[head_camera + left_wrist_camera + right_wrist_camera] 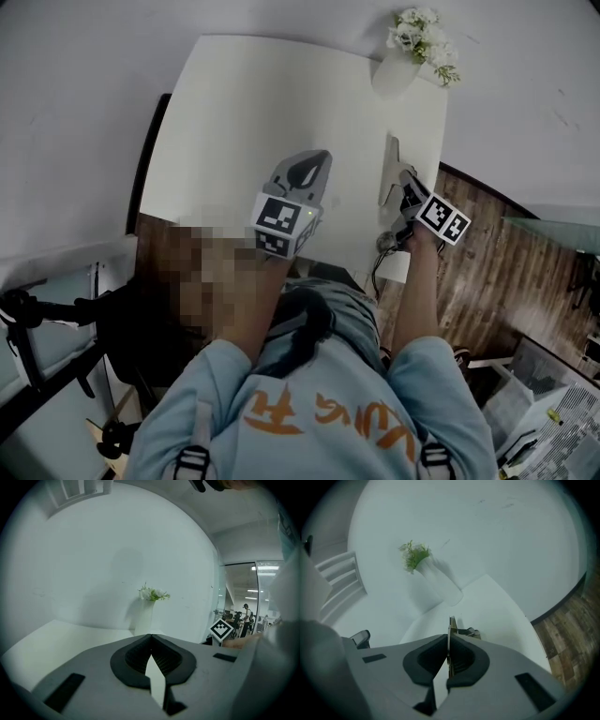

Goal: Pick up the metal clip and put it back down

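Right gripper (449, 639): jaws closed on the metal clip (451, 624). The clip is a thin metal strip pinched edge-on between the pads, its front end standing out past the jaw tips. A small bent part of it shows just to the right of the tips.

Landmark: white vase (396, 73) with flowers (422, 33), standing at a far corner of the white table (234, 112).

Clip position: over the table, on the vase's side, nearer the person than the vase. In the right gripper view it sits below the vase and well apart from it, close to the same table edge that the vase stands by. Cannot tell whether the clip touches the tabletop or hangs just above it.

Left gripper (151, 637): jaw tips together, nothing between the pads, only the bare tabletop showing through the slot behind the tips. It hangs over the middle of the table, to the left of the vase in the head view and nearer the person. It points roughly toward the vase, which stands straight ahead in the left gripper view.

The right gripper's marker cube (221, 629) shows right of the vase in the left gripper view.

Wooden floor (506, 253) lies beyond the table edge on the vase's side.
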The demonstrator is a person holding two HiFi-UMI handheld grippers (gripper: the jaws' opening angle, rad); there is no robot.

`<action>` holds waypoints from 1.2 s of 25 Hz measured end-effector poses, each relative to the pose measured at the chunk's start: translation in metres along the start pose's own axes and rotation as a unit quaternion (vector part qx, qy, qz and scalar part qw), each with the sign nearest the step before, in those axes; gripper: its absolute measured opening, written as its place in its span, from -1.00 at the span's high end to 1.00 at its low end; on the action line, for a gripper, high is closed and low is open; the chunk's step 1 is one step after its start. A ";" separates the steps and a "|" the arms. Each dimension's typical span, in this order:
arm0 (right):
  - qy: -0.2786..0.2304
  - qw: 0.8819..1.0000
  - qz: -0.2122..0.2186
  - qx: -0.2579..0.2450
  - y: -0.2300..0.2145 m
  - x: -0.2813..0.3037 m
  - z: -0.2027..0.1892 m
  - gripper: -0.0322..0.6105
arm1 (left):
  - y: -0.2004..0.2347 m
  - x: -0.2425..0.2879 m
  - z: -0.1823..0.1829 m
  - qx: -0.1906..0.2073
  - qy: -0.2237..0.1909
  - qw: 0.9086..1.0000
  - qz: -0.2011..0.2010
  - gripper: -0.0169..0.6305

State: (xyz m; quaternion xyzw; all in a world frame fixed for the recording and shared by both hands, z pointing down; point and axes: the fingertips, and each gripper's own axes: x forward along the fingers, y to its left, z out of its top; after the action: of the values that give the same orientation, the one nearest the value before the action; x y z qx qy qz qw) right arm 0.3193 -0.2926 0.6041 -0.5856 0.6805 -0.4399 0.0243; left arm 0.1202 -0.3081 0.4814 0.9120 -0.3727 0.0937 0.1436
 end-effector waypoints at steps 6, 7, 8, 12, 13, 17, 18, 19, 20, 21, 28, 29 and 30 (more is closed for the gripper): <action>0.011 0.999 0.020 0.031 -0.008 0.004 -0.014 0.85 | -0.006 -0.002 -0.013 -0.005 0.011 1.000 0.013 0.87; 0.013 0.999 0.021 0.039 -0.010 0.004 -0.017 0.85 | -0.006 -0.002 -0.016 -0.006 0.012 1.000 0.016 0.87; 0.016 0.999 0.020 0.045 -0.012 0.004 -0.020 0.84 | -0.006 -0.003 -0.017 -0.007 0.013 1.000 0.019 0.87; 0.019 0.998 0.015 0.052 -0.016 0.004 -0.028 0.81 | -0.007 -0.005 -0.017 -0.009 0.009 0.999 0.030 0.87; 0.018 0.998 0.014 0.053 -0.017 0.004 -0.029 0.81 | -0.007 -0.005 -0.017 -0.010 0.008 0.999 0.032 0.87; 0.024 0.999 -0.009 0.046 -0.025 0.003 -0.034 0.63 | -0.008 -0.004 -0.017 -0.016 0.003 0.999 0.038 0.87; 0.022 0.999 -0.012 0.045 -0.027 0.002 -0.033 0.48 | -0.008 -0.004 -0.016 -0.017 0.001 0.999 0.040 0.87; 0.017 0.999 -0.018 0.043 -0.028 -0.001 -0.030 0.35 | -0.008 -0.003 -0.015 -0.018 -0.001 0.999 0.041 0.87; 0.008 0.999 -0.029 0.037 -0.030 -0.005 -0.024 0.27 | -0.008 -0.002 -0.013 -0.019 -0.005 0.999 0.043 0.87; -0.002 0.999 -0.045 0.024 -0.033 -0.010 -0.015 0.22 | -0.006 -0.002 -0.010 -0.020 -0.010 0.999 0.045 0.87; -0.138 0.979 -0.004 -0.153 0.054 -0.041 0.102 0.41 | 0.004 -0.009 0.047 0.058 -0.054 0.993 0.089 0.87; -0.167 0.968 0.018 -0.186 0.079 -0.049 0.120 0.52 | 0.002 -0.012 0.059 0.076 -0.065 0.991 0.093 0.87; -0.195 0.956 0.038 -0.218 0.104 -0.057 0.135 0.62 | 0.000 -0.015 0.073 0.086 -0.079 0.988 0.096 0.87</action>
State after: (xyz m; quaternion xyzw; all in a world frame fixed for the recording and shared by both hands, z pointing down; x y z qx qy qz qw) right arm 0.3304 -0.3310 0.4287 -0.6249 0.7633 -0.1572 0.0453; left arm 0.1142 -0.3226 0.4086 0.8853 -0.4595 0.0664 0.0251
